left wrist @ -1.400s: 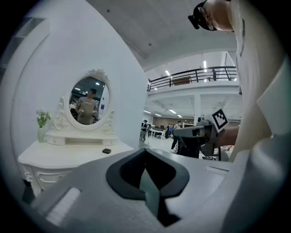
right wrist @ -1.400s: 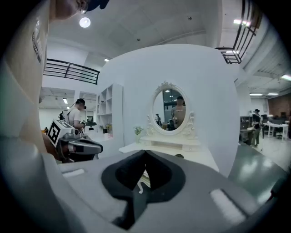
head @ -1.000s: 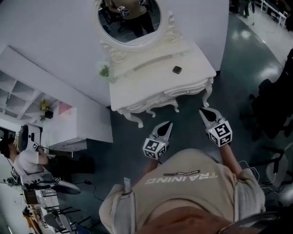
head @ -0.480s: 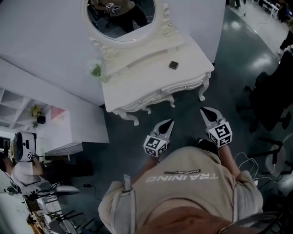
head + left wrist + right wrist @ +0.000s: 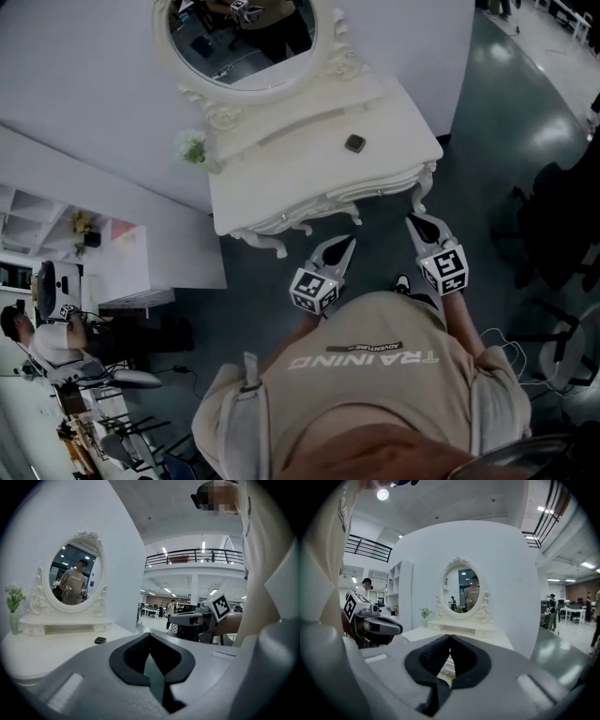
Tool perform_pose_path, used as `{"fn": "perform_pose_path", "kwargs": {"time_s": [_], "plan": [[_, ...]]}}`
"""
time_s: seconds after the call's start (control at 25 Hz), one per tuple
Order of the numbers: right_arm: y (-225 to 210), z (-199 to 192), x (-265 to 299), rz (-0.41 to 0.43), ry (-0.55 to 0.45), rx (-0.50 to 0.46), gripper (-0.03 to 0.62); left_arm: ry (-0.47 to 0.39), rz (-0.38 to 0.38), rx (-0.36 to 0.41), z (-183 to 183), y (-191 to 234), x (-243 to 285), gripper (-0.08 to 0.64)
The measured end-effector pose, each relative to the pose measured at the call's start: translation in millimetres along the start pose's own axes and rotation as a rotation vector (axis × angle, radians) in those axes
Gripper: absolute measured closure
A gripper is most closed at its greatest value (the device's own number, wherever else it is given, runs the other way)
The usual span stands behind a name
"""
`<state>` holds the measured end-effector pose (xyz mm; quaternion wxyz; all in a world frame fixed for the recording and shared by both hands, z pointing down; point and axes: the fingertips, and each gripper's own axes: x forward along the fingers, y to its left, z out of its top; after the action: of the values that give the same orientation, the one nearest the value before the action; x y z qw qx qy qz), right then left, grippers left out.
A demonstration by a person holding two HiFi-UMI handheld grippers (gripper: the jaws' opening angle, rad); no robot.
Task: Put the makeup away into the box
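Observation:
A small dark makeup compact lies on the white dressing table, right of the middle, below the oval mirror. In the left gripper view the compact sits on the tabletop ahead of the jaws. My left gripper is shut and empty, held over the floor just short of the table's front edge. My right gripper is also shut and empty, near the table's right front leg. Each gripper shows in the other's view, the right gripper and the left gripper at about the same height.
A vase of green flowers stands at the table's left back corner. A low white shelf unit stands left of the table, with a seated person further left. Dark chairs stand to the right.
Both grippers have come closer to the dressing table's front edge, and the table now lies nearer in the head view. The jaws stayed shut.

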<state>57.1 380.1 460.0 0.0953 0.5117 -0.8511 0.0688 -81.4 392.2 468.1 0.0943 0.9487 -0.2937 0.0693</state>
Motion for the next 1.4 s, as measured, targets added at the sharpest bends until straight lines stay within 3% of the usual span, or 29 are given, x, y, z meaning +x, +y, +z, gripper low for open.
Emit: {"fn": "perform_pose_path", "kwargs": {"time_s": [0.28, 0.4, 0.6, 0.8, 1.0, 1.08, 1.24, 1.4], "plan": [[-57, -9, 37, 0.104, -0.006, -0.023, 0.588, 0.037, 0.123, 0.009, -3, 36, 56, 0.56], [-84, -12, 49, 0.126, -0.002, 0.019, 0.588, 0.026, 0.171, -0.007, 4, 42, 81, 0.56], [-108, -13, 68, 0.158, -0.007, 0.022, 0.588, 0.025, 0.198, -0.098, -2, 50, 110, 0.56], [-141, -32, 91, 0.155, 0.052, 0.05, 0.588, 0.032, 0.219, -0.084, 16, 67, 142, 0.56], [-142, -51, 127, 0.179, 0.105, -0.138, 0.588, 0.007, 0.263, -0.161, 19, 95, 152, 0.56], [-138, -50, 138, 0.2, 0.099, -0.149, 0.588, 0.01, 0.269, -0.187, 15, 106, 154, 0.56], [-136, -46, 153, 0.189, 0.095, -0.041, 0.588, 0.04, 0.258, -0.186, 5, 123, 158, 0.56], [-152, -36, 168, 0.127, 0.11, -0.026, 0.588, 0.035, 0.174, -0.166, 9, 144, 185, 0.56]]}}
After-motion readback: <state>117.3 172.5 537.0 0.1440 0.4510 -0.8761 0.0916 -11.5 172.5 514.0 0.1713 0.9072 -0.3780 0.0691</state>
